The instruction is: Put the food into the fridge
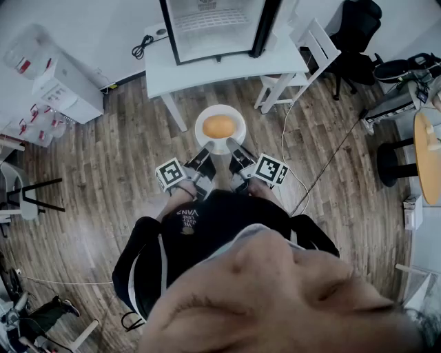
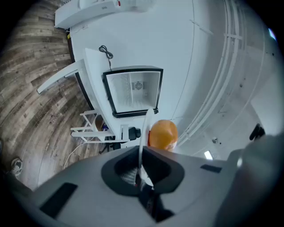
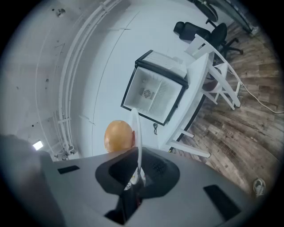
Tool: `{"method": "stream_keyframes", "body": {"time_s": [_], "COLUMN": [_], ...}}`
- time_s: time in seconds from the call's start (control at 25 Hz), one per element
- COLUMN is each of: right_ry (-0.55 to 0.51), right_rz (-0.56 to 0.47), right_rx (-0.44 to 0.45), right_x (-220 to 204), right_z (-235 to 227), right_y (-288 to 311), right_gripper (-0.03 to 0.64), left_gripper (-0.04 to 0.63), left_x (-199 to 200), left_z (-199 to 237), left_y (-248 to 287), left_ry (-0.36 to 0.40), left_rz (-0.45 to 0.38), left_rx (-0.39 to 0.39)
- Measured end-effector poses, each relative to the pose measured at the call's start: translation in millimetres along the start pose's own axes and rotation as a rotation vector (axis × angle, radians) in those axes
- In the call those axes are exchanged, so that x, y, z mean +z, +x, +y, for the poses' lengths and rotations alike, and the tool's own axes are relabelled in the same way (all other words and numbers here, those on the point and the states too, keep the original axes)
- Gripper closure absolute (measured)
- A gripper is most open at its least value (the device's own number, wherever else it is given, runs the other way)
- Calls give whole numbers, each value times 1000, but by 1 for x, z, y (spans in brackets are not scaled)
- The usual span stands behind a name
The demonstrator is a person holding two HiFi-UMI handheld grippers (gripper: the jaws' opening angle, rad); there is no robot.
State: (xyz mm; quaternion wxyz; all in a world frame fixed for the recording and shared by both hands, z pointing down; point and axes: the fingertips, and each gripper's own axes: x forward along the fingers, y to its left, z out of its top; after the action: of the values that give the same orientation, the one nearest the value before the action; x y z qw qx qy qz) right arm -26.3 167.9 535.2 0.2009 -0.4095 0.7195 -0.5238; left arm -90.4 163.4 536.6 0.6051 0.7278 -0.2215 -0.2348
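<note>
Head view: a person stands on a wood-plank floor (image 1: 103,172) and holds a white plate (image 1: 220,109) out in front with two grippers; a round orange food (image 1: 219,126) sits in the middle of the plate; the left gripper (image 1: 205,153) has the plate's near-left rim and the right gripper (image 1: 233,149) its near-right rim; on the far side of the plate a white surface (image 1: 227,69) carries a small fridge (image 1: 213,21) with its door open; a white chair (image 1: 303,58) stands just right of the surface, with a black office chair (image 1: 355,41) farther right.

Left gripper view: the left gripper's (image 2: 141,170) jaws are narrow and pinched on the plate's rim (image 2: 143,133), which shows edge-on as a thin white line rising from between the pads; the food (image 2: 163,134) lies just right of that line, well short of the fridge (image 2: 133,91), whose lit inside shows beyond.

Right gripper view: the right gripper's (image 3: 137,170) jaws are likewise nearly together, clamped on the plate's rim (image 3: 136,133); the food (image 3: 119,136) shows just left of the rim; the open fridge (image 3: 155,91) stands on the surface (image 3: 199,75) at the far side.
</note>
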Motion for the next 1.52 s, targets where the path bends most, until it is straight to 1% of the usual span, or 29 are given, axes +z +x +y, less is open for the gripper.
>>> {"method": "stream_keyframes", "body": {"time_s": [0.12, 0.24, 0.36, 0.52, 0.68, 1.12, 1.32, 1.52], "right_ry": [-23, -24, -1, -16, -6, -32, -38, -41], "right_rz": [-6, -8, -18, -13, -10, 36, 50, 66], "right_rx": [53, 66, 84, 84, 85, 100, 112, 120], "right_x": [2, 4, 5, 5, 8, 23, 30, 33], "right_z": [6, 7, 8, 6, 2, -9, -12, -16], "right_y": [3, 4, 3, -3, -6, -16, -24, -25], "right_gripper": [588, 588, 588, 588, 588, 588, 588, 588], "left_gripper": [571, 571, 571, 571, 571, 571, 571, 571], "left_x": [-1, -1, -2, -9, -12, -27, -36, -39], "left_z": [0, -1, -2, -2, -1, 5, 4, 7], "left_y": [0, 1, 1, 1, 5, 19, 25, 28], "left_ry": [-6, -10, -8, -18, -13, -14, -32, -32], "left_rz": [-1, -6, -12, -24, -37, -99, -135, -158], "left_rx": [1, -1, -5, -8, -6, 9, 5, 12]}}
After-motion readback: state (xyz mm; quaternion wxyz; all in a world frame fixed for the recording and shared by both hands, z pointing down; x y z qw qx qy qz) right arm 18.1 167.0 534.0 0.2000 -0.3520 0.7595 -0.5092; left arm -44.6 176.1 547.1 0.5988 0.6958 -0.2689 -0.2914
